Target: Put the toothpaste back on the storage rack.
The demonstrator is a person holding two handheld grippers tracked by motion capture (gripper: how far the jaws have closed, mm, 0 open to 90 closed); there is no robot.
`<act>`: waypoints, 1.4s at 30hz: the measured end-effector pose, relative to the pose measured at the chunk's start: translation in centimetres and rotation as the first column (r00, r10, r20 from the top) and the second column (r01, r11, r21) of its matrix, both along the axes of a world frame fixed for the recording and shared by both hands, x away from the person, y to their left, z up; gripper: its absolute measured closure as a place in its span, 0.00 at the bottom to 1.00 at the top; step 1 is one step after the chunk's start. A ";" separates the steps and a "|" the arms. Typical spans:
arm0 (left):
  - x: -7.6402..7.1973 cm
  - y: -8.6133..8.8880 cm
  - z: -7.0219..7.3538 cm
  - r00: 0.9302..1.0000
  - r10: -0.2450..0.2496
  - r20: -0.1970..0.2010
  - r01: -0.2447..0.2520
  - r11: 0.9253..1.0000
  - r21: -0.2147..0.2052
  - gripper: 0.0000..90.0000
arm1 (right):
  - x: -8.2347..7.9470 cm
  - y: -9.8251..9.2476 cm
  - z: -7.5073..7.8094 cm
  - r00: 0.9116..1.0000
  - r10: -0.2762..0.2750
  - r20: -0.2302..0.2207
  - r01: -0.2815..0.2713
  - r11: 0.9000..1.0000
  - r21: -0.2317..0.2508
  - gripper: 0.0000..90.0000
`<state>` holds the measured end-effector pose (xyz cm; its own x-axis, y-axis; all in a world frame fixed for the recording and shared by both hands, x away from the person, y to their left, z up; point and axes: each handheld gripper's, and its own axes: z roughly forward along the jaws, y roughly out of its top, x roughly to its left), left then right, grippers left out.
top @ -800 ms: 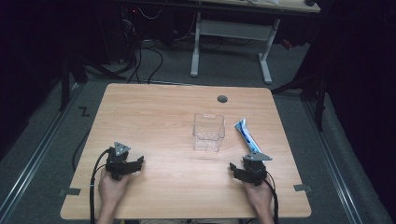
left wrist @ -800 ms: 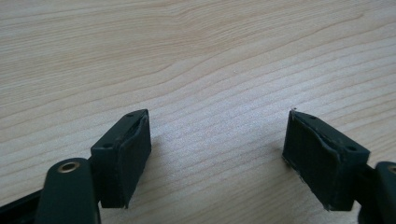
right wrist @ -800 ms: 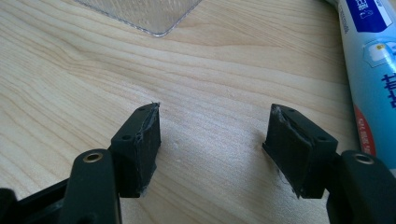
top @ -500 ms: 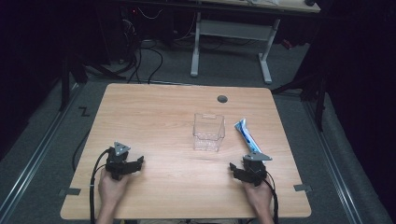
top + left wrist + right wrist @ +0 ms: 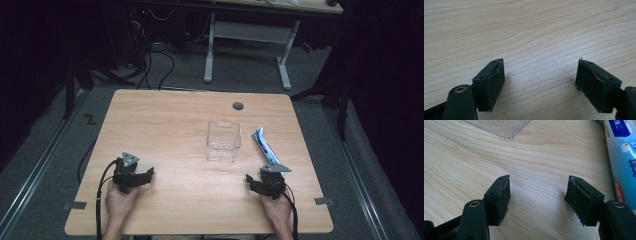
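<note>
A clear plastic box (image 5: pixel 223 140) stands upright near the middle of the wooden table (image 5: pixel 165 125). Right of it lies a blue and white tube (image 5: pixel 264 147), seen close along the right edge as the tube (image 5: pixel 621 152) in the right gripper view. My right gripper (image 5: pixel 256 181) rests low on the table just in front of the tube, open, with bare wood between its fingers (image 5: pixel 499 200). The box's corner (image 5: pixel 501 127) sits beyond them. My left gripper (image 5: pixel 145 175) rests at the front left, open over bare wood, its fingers (image 5: pixel 490 85) wide apart.
A round dark cable hole (image 5: pixel 238 106) sits near the table's far edge. Cables trail from both grippers over the front edge. A white desk frame (image 5: pixel 247 37) and floor cables stand beyond the table.
</note>
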<state>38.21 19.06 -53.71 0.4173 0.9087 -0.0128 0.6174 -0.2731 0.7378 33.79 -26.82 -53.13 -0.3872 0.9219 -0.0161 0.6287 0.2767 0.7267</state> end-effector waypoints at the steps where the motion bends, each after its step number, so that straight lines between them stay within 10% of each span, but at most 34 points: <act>1: 0.0 0.0 0.0 1.000 -0.002 -0.001 0.002 1.000 0.000 0.26 | 0.0 0.0 0.0 1.000 -0.001 0.000 0.001 1.000 -0.001 0.40; 42: 0.0 0.0 0.0 1.000 -0.002 -0.002 0.002 1.000 -0.001 0.26 | -1.8 -1.8 1.4 0.999 -0.021 0.034 0.020 0.999 0.032 0.49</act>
